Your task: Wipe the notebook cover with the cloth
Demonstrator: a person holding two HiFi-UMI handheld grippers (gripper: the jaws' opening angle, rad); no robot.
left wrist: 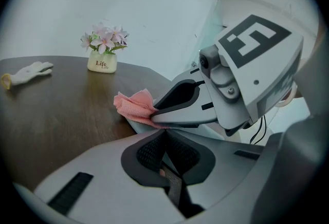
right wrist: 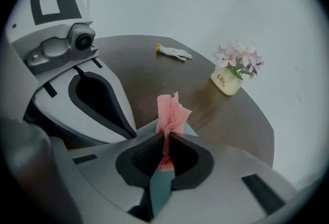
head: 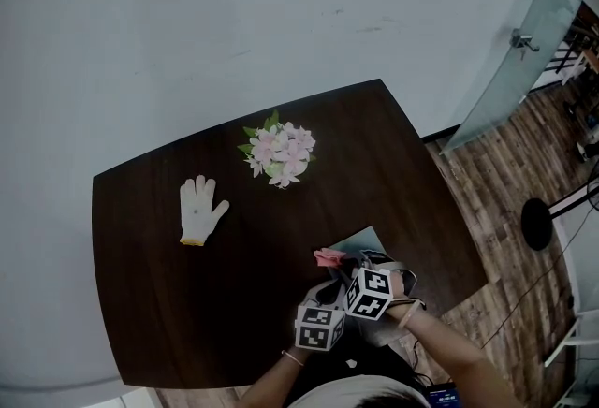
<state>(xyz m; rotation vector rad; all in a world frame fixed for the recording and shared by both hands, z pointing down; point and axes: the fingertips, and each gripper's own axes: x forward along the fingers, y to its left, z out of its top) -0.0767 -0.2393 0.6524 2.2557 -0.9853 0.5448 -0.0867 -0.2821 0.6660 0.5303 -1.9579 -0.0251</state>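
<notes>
in the left gripper view, the left gripper [left wrist: 164, 138] has its jaws pressed together, and nothing can be made out between them. the right gripper [left wrist: 156, 111] reaches in from the right just ahead of it, its tips pinching a crumpled pink cloth [left wrist: 133, 104]. the cloth sits over the pale edge of the notebook [left wrist: 134, 125], which lies on a dark wooden table [left wrist: 56, 110]. farther back on the table stand a small flower pot [left wrist: 102, 62] with pink blooms and, well to the left, a white glove [left wrist: 28, 73] lying flat. in the right gripper view, the right gripper's jaws are closed on the cloth, which stands up out of them in a ruffled fold. the grey-blue notebook cover shows just beyond the jaws and through the gap below them. the left gripper is close on the left, its tips near the cloth. in the head view, both grippers are side by side at the near right part of the table. the cloth rests at the notebook's left corner, with the glove well apart to the left and the flower pot toward the far edge.
</notes>
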